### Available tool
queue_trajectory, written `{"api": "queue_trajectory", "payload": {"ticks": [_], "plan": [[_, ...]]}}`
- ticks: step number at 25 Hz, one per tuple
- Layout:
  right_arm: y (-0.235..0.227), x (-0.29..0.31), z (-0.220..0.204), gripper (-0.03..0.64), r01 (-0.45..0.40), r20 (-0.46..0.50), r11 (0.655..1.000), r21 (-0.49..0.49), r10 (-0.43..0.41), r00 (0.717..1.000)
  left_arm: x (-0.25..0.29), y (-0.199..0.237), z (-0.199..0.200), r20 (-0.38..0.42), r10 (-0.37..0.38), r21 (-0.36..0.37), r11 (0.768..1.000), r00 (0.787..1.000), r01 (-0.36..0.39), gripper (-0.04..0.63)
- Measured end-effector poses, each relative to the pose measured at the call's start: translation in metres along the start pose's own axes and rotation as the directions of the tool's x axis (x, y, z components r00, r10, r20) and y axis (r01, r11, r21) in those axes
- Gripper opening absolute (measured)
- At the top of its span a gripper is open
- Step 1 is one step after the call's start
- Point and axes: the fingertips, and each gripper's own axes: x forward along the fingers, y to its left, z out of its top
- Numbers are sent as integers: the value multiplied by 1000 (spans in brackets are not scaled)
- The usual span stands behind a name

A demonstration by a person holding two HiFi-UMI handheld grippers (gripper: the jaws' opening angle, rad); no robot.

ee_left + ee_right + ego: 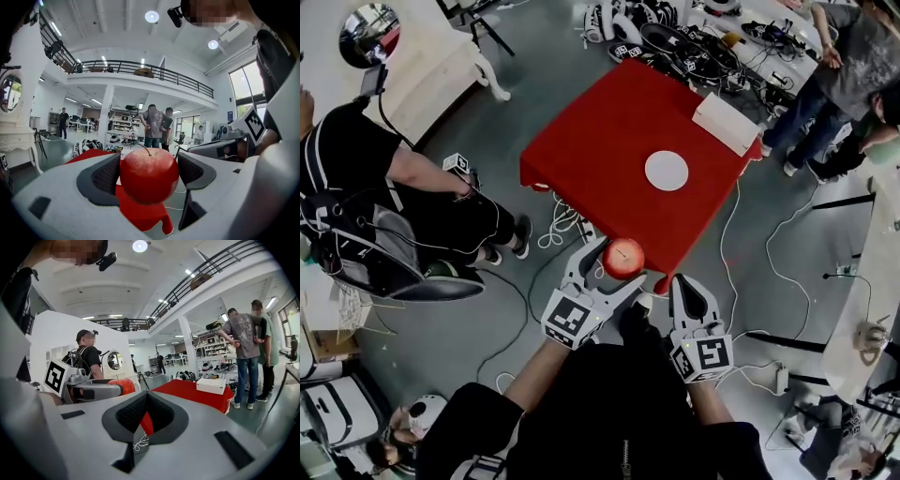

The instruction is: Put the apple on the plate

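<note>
We face a red table [619, 131] with a white box [727, 122] at its far right corner and the white plate [667, 171] just right of its middle. At the table's near edge our left gripper [614, 267] pinches the red apple [624, 256] in the air, well apart from the plate. Our right gripper [146, 416], just to its right, has its jaws pressed together.

In the right gripper view we see only a red sliver of the apple [124, 382], the rest masked by the left gripper [112, 390]. In the left gripper view the apple blocks much of the red table [140, 214]. In the head view the top edge crops the head off a bystander [848, 66].
</note>
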Motion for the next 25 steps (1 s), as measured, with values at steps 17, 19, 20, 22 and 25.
{"api": "queue_trajectory", "payload": {"ticks": [17,19,20,22,25], "plan": [[-88,35,10,11,-56,-33,997,58,58,998,92,21,7,-25,89,23,996,996,-88,374],[-92,42,9,11,-47,-41,997,64,49,998,101,28,5,-29,78,16,997,997,-78,374],[-94,47,9,11,-41,-43,997,66,43,998,106,32,4,-30,70,16,997,997,-70,374],[-101,56,9,11,-27,-42,998,65,30,999,119,40,2,-28,51,17,999,998,-51,374],[-112,71,14,11,0,-39,998,58,3,999,137,55,-3,-20,30,12,999,999,-30,374]]}}
